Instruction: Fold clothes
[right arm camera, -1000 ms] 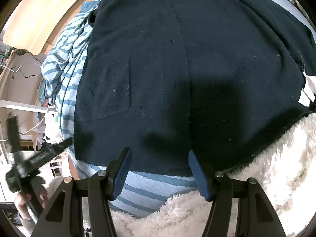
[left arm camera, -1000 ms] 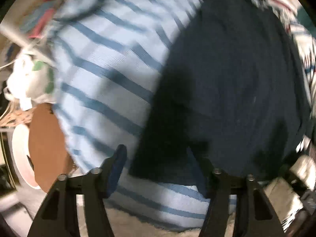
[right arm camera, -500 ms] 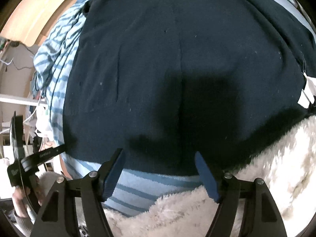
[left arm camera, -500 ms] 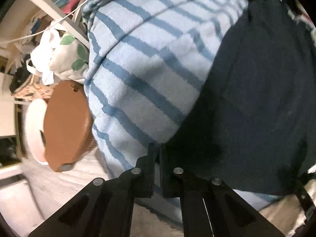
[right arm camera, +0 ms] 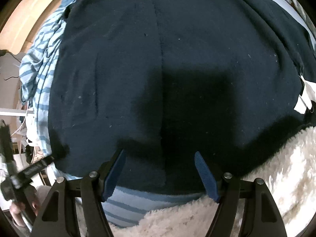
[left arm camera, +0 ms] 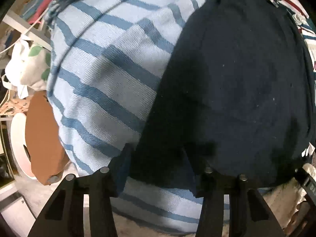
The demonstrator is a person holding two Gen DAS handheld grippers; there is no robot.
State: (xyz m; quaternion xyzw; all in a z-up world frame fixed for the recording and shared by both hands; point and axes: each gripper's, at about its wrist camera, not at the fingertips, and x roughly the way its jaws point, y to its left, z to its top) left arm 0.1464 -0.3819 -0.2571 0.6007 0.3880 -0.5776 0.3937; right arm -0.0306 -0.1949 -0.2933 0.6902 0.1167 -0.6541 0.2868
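A dark navy garment (left arm camera: 237, 83) lies spread flat on a blue-and-white striped cloth (left arm camera: 102, 79). My left gripper (left arm camera: 156, 164) points down over the garment's near left corner. Its jaws are opening, with the dark edge between the fingers and no pad pressing on it. In the right wrist view the same navy garment (right arm camera: 167, 69) fills the frame. My right gripper (right arm camera: 160, 171) stands open over its near hem, above the striped cloth (right arm camera: 126, 205), and holds nothing. The left gripper (right arm camera: 19, 173) shows at that view's left edge, in a hand (right arm camera: 17, 215).
A fluffy cream blanket (right arm camera: 276, 177) lies under the clothes at the near right. A white label (right arm camera: 305, 98) sticks out at the garment's right edge. Left of the bed are a brown round lid (left arm camera: 41, 138), a white ring (left arm camera: 16, 144) and a leaf-print cloth (left arm camera: 29, 67).
The left gripper was shut half a second ago at the garment's corner and now stands apart again. The right gripper has spread wider and sunk closer to the hem.
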